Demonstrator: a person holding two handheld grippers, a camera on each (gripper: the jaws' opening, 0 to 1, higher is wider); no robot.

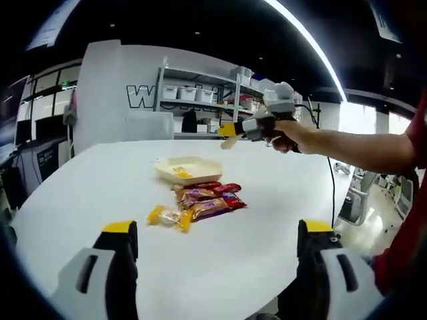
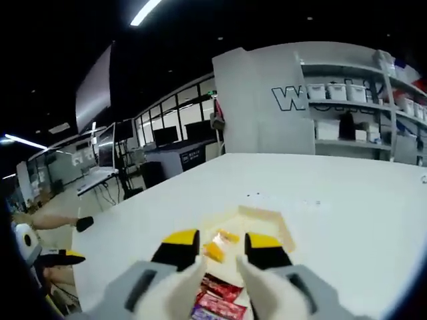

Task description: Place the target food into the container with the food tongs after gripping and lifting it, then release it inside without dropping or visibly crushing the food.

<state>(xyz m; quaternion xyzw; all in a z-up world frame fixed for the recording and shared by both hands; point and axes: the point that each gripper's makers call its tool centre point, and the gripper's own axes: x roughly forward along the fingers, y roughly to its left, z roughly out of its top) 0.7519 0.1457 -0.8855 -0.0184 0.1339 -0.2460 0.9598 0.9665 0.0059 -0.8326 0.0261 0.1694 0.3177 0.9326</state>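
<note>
The left gripper view looks from low at the near edge of the white counter (image 1: 267, 220) across its top toward the shelving (image 1: 200, 93) at the back wall — the snack packets (image 1: 207, 200) and the shallow tray (image 1: 189, 169) sit mid-frame, a fair way off. The right gripper view hangs close above that same tray (image 2: 267, 223), tilted downward, with the far wall across the upper frame. Both share the tray, the packets (image 2: 217, 300), the counter and the shelving (image 2: 353, 110).
</note>
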